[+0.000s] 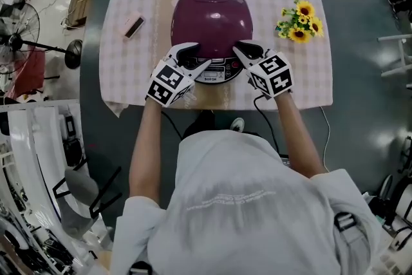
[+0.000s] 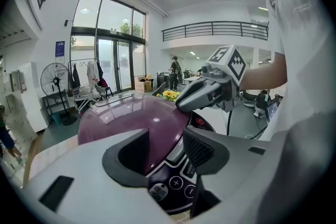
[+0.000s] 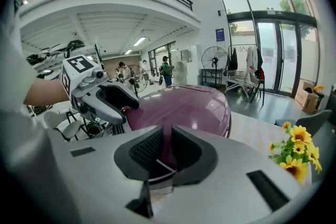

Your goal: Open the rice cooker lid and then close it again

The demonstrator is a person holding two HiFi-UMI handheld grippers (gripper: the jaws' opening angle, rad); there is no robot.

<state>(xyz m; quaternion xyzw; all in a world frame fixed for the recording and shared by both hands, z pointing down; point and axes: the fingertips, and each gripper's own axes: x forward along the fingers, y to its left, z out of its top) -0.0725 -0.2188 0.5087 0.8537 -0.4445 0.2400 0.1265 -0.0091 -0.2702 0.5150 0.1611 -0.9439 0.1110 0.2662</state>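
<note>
Checked counter (image 1: 129,67), bright glass-fronted hall: your left gripper (image 2: 165,147) spreads its fingers (image 2: 202,150) wide over the control panel (image 2: 176,186), while your right gripper (image 3: 167,147) narrows its fingers (image 3: 149,148) to a slit at the lid's front lip. The rice cooker (image 1: 212,16) sits mid-counter with its purple lid (image 3: 184,107) down, so opening and closing both appear yet to be done.

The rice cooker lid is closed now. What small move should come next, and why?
Probably ease the right hand-held gripper onto the front edge of the lid to unlatch it. The lid lies shut, both tools sit at its front by the control panel, the right jaws are nearly together, and the left hand-held gripper is open, holding nothing.
</note>
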